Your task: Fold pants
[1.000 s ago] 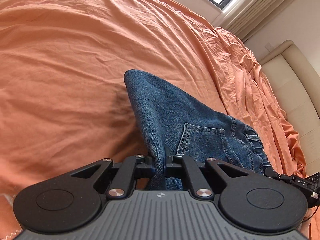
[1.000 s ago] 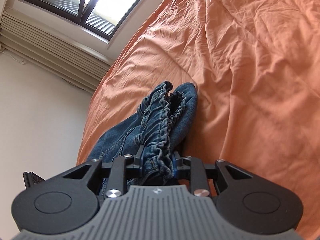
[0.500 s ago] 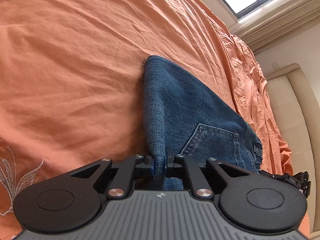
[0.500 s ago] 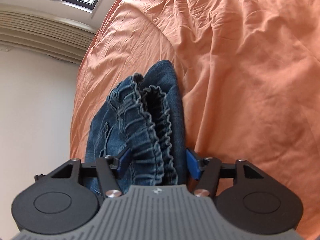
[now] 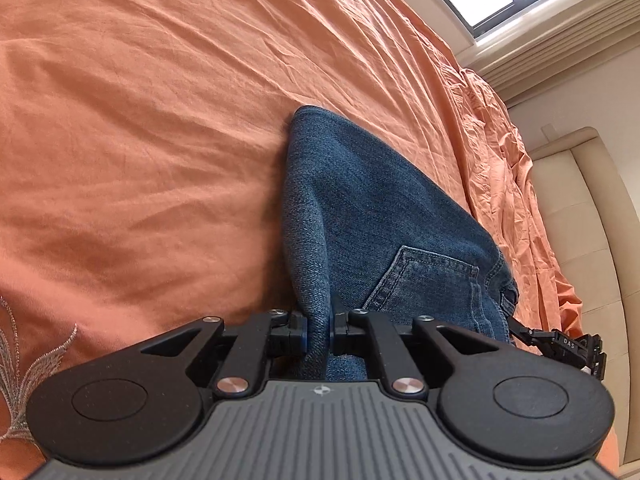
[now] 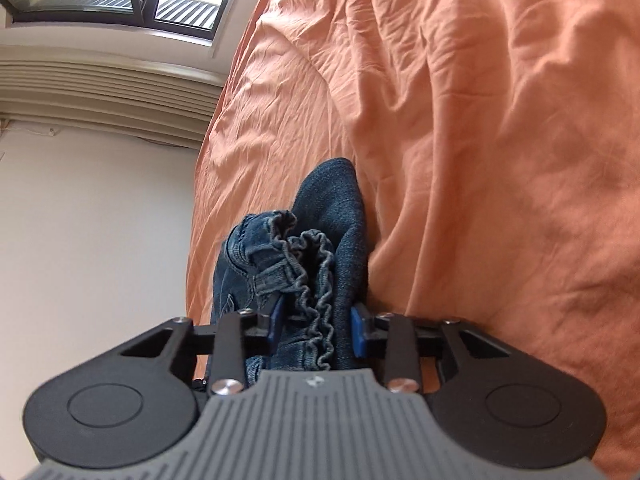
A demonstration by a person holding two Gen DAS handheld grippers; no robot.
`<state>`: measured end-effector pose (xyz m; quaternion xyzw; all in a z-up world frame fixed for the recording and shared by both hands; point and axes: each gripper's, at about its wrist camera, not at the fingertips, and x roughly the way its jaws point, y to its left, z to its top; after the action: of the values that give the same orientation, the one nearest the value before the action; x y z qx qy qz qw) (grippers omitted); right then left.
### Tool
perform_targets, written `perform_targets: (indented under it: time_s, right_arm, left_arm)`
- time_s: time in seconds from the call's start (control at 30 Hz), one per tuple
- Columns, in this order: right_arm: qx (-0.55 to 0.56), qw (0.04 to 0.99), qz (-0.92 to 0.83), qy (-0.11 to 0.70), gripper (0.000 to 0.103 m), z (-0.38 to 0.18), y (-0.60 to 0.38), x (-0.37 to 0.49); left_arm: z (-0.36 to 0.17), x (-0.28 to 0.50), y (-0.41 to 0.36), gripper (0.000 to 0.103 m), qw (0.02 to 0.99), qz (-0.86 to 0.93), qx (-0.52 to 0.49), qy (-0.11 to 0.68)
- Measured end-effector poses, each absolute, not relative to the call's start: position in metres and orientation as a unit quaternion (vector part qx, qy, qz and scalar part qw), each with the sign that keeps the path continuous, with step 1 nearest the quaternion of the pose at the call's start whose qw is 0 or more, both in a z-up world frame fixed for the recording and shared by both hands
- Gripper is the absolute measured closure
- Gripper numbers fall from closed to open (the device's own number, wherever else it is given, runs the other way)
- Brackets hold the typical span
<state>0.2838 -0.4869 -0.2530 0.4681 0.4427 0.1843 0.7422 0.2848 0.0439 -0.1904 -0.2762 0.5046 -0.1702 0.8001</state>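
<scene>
Denim pants [image 5: 360, 216] lie bunched on the orange sheet [image 5: 160, 120], near the bed edge by the wall. Your left gripper [image 5: 319, 330] is pressed tight on a fold of the fabric, below the back pocket [image 5: 424, 284]. Your right gripper [image 6: 318, 322] has its jaws spread wide, and the elastic waistband [image 6: 308, 264] sits loose between the blue pads [image 6: 277, 316], not pinched. Looks like you're at a release or regrip on the waist side, fold not finished. Next move likely needs the right tongs to back clear without dragging the waistband, or close on it again. Then lay the denim flat before the left lets go.
</scene>
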Motion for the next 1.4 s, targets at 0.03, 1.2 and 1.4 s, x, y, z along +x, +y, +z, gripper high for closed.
perform_targets:
  time_s: [0.03, 1.2, 1.4]
  right_arm:
    - [0.453, 0.753, 0.178, 0.443, 0.078, -0.247, -0.483, 0.282]
    - [0.284, 0.839, 0.265, 0.382, 0.084, -0.059, -0.213, 0.362]
    - [0.283, 0.821, 0.273, 0.414, 0.084, -0.096, -0.166, 0.399]
  left_arm:
    - [-0.189, 0.285, 0.042, 0.095, 0.802, -0.169, -0.27, 0.505]
    - [-0.015, 0.305, 0.212, 0.097, 0.895, -0.102, -0.185, 0.393]
    - [-0.05, 0.33, 0.254, 0.097, 0.886, -0.081, -0.195, 0.412]
